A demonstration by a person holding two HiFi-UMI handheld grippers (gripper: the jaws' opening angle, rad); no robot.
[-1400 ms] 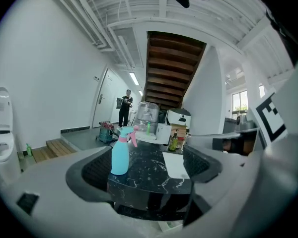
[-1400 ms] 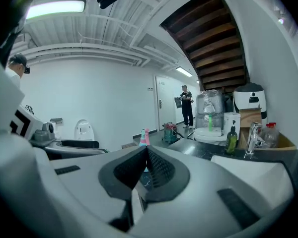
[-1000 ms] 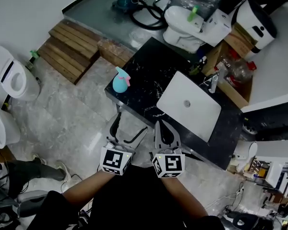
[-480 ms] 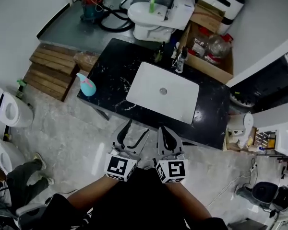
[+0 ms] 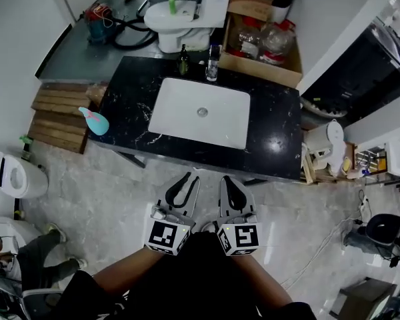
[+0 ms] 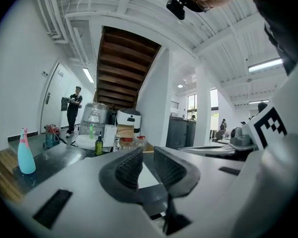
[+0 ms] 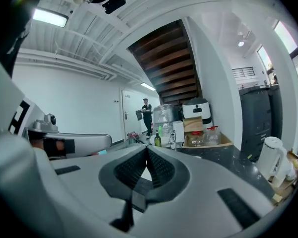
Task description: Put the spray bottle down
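Note:
The spray bottle [image 5: 93,120], pale blue with a pink head, stands upright on the left end of the black counter [image 5: 280,139]. It also shows at the far left in the left gripper view [image 6: 26,155]. Both grippers hover over the floor in front of the counter, well clear of the bottle. My left gripper [image 5: 192,177] [image 6: 148,152] has just been closing; a narrow gap remains and nothing is between its pads. My right gripper [image 5: 225,179] [image 7: 146,150] is shut and empty.
A white sink basin [image 5: 200,112] is set in the counter, with a green bottle [image 5: 183,62] behind it. Behind stand a toilet [image 5: 180,15] and a cardboard box [image 5: 263,45]. Wooden steps [image 5: 60,119] lie left, a white kettle [image 5: 330,145] right. A person [image 6: 72,108] stands far off.
The left jaws went from wide open to nearly closed, empty. Both grippers swung round with the view, so the counter now lies square ahead. The bottle stayed on the counter's end.

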